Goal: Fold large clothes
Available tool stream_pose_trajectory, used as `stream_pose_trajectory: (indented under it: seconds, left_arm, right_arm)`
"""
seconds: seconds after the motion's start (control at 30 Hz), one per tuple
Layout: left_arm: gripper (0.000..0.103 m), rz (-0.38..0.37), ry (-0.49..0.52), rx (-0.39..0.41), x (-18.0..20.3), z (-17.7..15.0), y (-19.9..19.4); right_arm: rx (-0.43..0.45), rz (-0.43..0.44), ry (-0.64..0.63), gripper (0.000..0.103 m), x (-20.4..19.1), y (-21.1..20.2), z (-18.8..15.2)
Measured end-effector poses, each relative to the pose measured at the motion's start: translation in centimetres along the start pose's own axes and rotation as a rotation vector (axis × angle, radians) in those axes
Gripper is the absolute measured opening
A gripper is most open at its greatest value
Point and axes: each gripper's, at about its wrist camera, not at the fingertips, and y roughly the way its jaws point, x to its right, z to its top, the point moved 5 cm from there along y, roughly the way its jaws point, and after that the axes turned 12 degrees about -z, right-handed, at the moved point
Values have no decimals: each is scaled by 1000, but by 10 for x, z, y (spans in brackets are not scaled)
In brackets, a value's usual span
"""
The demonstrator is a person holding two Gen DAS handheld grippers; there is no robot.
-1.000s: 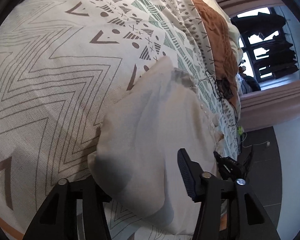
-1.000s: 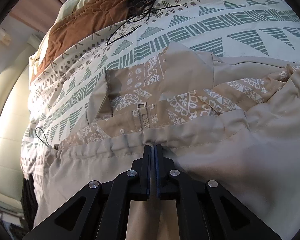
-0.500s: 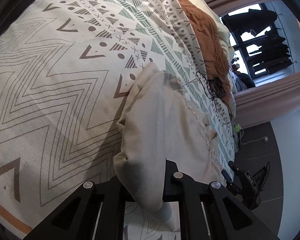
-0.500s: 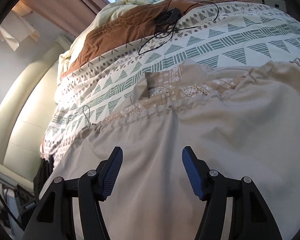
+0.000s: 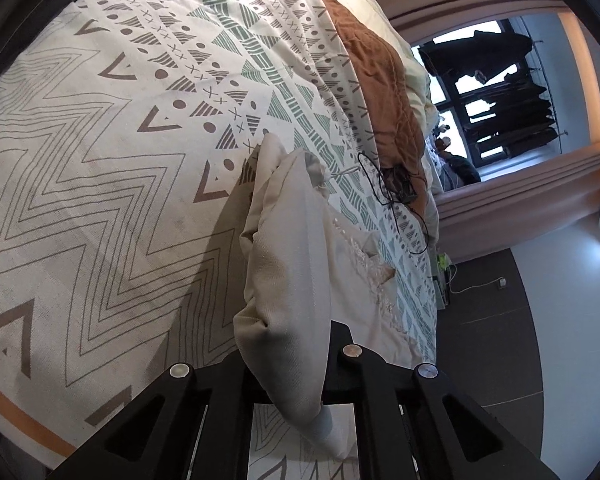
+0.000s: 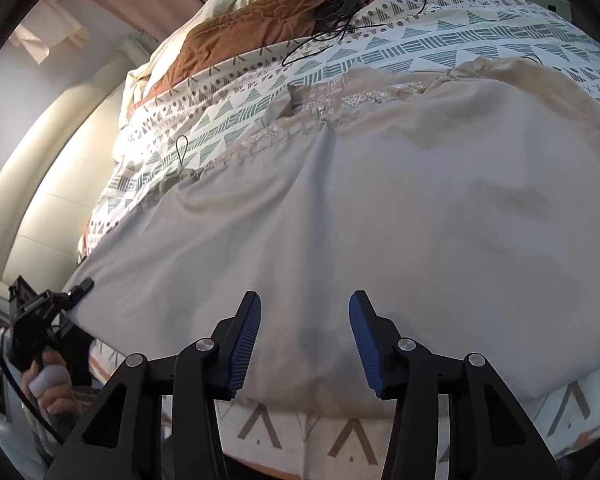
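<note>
Released from the waistband, the right gripper [image 6: 304, 338] now hovers with jaws apart, just narrowing, over the beige cotton garment [image 6: 379, 220] spread on the patterned bed [image 5: 100, 160]. Left gripper [image 5: 288, 360] has clamped its corner, lifting; folding seems barely begun.

- your right gripper [image 6: 304, 334] hangs over the beige garment [image 6: 399, 216], its jaws apart after just narrowing, nothing between the blue pads [image 6: 244, 340].
- the garment lies spread on the patterned bedspread [image 6: 419, 46].
- a black cable [image 6: 339, 12] sits farther up the bed.
- your left hand [image 6: 46, 380] grips the left gripper [image 6: 86, 286] at the garment's left edge.
</note>
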Motion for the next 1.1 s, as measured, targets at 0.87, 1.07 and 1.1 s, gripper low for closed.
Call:
stream_pose_trajectory:
  seconds: [0.87,1.07,1.1]
  left_arm:
    - [7,-22,3,61,-1,-5,-69]
    - [7,-76,64,29,43,-5,-58]
    - [7,-91,75,21,53,-5,-55]
  right_arm:
    - [-123,-2,-57,26,-26,39,-66]
    - [-98,5,-64,25,-27,41,-70]
    - [-98,17,-55,25,-25,42,-71]
